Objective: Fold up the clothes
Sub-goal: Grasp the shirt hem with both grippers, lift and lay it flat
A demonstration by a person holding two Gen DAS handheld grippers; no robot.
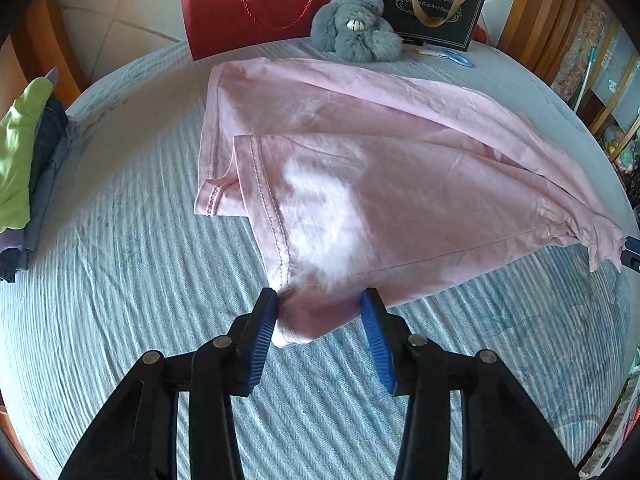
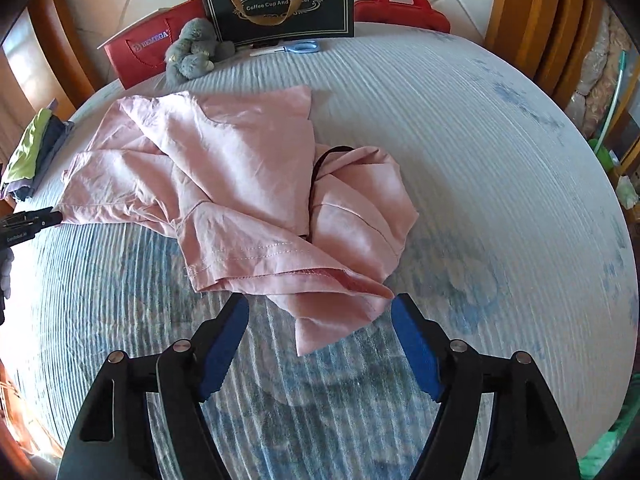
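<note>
A pink shirt (image 1: 380, 168) lies partly folded on a table covered with a blue-white striped cloth (image 1: 120, 280). My left gripper (image 1: 320, 308) is open, its blue fingers on either side of a bunched hem corner of the shirt. In the right wrist view the shirt (image 2: 240, 184) lies crumpled, its black-trimmed neckline showing. My right gripper (image 2: 320, 312) is open, its fingers on either side of a sleeve corner near the front edge. The left gripper's tip (image 2: 36, 220) shows at the shirt's left end.
A stack of folded clothes, green on top (image 1: 20, 160), sits at the left edge. At the back stand a red BEMEGA bag (image 1: 264, 4), a grey plush toy (image 1: 356, 28), a dark gift bag (image 1: 428, 4) and blue scissors (image 2: 296, 47). Wooden chairs surround the table.
</note>
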